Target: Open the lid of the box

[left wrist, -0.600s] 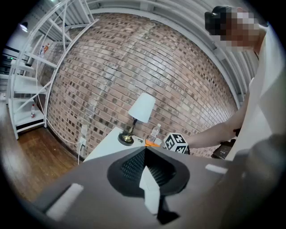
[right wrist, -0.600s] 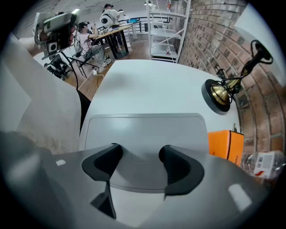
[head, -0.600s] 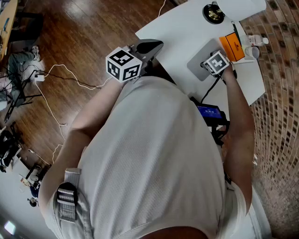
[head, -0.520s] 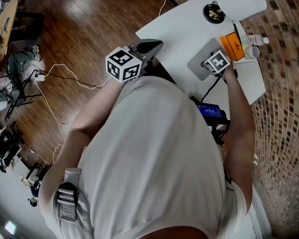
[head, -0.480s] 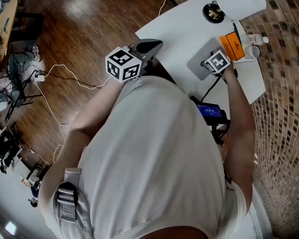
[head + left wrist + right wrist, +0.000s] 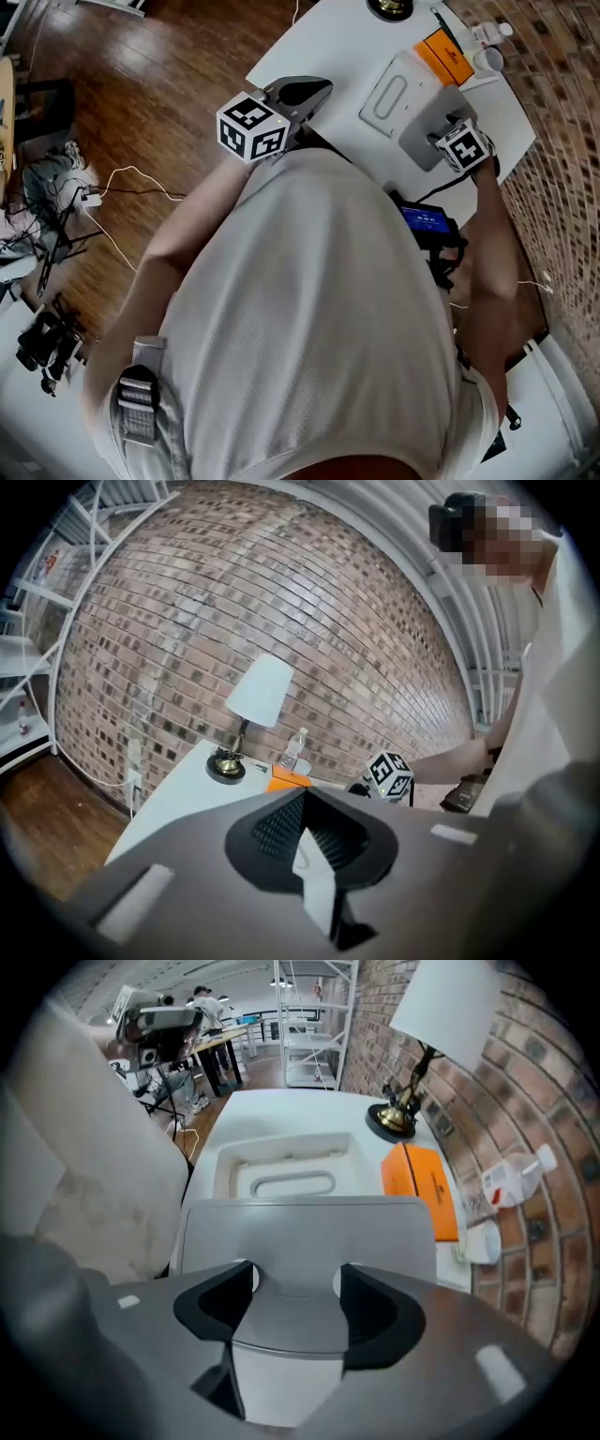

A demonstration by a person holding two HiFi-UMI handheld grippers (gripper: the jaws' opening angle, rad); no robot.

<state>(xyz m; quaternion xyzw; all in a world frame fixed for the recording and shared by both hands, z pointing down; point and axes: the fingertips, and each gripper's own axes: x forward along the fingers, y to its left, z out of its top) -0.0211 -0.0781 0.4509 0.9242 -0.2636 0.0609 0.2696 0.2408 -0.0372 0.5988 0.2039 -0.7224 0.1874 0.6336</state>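
Note:
The white box [image 6: 394,92] lies uncovered on the white table [image 6: 319,42], its shallow inside showing in the right gripper view [image 6: 225,1171]. Its grey lid [image 6: 309,1227] is off the box, on the side nearer me, also seen in the head view [image 6: 422,122]. My right gripper [image 6: 295,1279] is shut on the lid, its jaws standing wide across the lid's middle part; its marker cube sits at the table's right [image 6: 441,131]. My left gripper [image 6: 305,92] hangs shut and empty over the table's near-left edge, away from the box [image 6: 309,841].
An orange box [image 6: 443,54] lies just right of the white box. A lamp [image 6: 441,1002], a water bottle [image 6: 511,1180] and a white cup [image 6: 483,1241] stand by the brick wall. Cables trail over the wooden floor [image 6: 122,178] on the left.
The grey lid has come off the box and moved toward me with the right gripper; the white box now shows uncovered. The left gripper has stayed put.

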